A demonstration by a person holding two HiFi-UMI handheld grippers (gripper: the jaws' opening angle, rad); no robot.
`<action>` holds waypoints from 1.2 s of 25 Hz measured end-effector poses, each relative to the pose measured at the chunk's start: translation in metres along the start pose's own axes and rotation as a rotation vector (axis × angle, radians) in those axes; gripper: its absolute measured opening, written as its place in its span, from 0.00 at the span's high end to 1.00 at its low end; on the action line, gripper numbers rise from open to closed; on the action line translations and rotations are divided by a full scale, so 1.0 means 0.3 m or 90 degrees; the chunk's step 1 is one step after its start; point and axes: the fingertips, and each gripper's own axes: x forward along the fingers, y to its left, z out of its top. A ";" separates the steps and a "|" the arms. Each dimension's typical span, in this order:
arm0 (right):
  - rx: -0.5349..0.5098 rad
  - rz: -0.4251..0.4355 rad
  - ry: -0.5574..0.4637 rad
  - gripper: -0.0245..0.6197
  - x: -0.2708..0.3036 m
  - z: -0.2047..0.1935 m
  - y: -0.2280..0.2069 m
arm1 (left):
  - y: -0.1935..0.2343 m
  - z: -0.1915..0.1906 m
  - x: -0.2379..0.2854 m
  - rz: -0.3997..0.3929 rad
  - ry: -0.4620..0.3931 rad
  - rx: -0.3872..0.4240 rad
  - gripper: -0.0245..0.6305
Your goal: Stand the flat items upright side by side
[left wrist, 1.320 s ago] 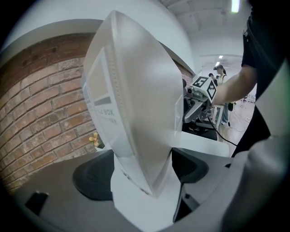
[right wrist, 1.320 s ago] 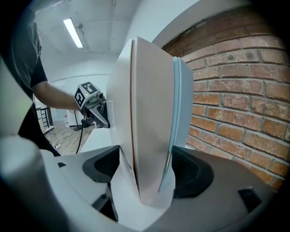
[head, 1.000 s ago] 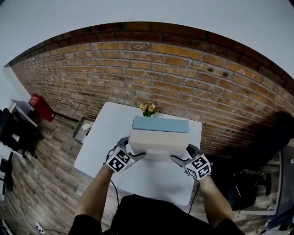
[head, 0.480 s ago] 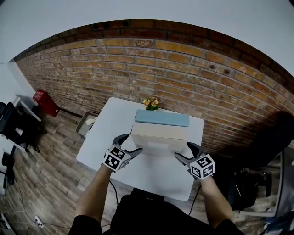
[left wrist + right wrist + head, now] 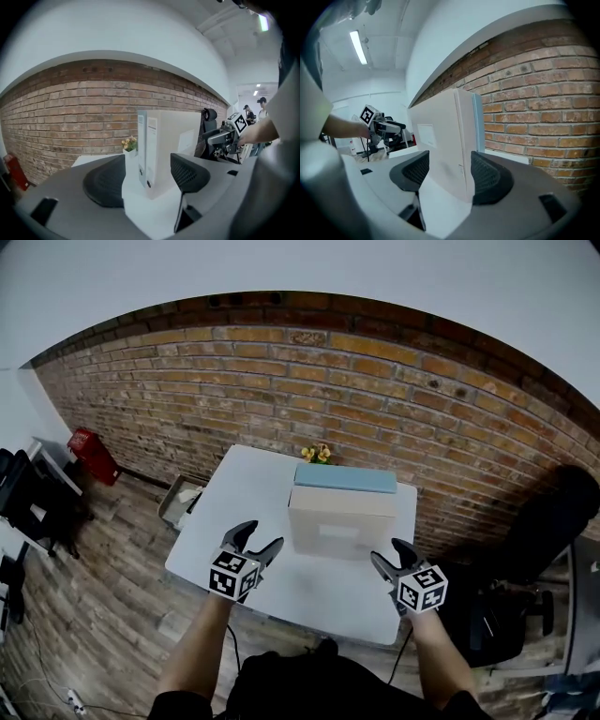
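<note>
Cream cardboard binder point(image 5: 342, 521) and pale blue binder point(image 5: 345, 478) stand upright, touching, on the white table point(image 5: 246, 498); left gripper point(image 5: 258, 542) and right gripper point(image 5: 392, 557), jaws just narrowing to half-open, hold nothing, so best stay clear, no nudging

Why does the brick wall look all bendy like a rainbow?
Head view: the wide lens bows the straight brick wall into an arch. Left gripper view: the wall curves the same way, and the corners go dark. Right gripper view: the ceiling light glares bright white.

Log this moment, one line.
white binder and blue binder: upright side by side on table | left gripper: empty, jaws just narrowed | right gripper: empty, jaws just narrowed
</note>
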 end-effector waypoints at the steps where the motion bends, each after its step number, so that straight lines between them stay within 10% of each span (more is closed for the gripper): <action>1: 0.003 -0.015 -0.005 0.52 -0.007 0.008 0.012 | 0.008 0.005 -0.021 -0.001 -0.008 -0.002 0.50; 9: 0.063 -0.126 -0.034 0.65 0.032 0.038 0.202 | 0.116 -0.014 -0.242 -0.005 -0.030 0.014 0.62; 21: 0.114 -0.082 -0.068 0.94 0.037 0.123 0.607 | 0.127 -0.001 -0.384 -0.072 -0.094 0.002 0.86; 30: 0.041 -0.003 -0.151 0.94 0.000 0.392 0.672 | 0.123 0.143 -0.369 -0.034 -0.096 0.008 0.93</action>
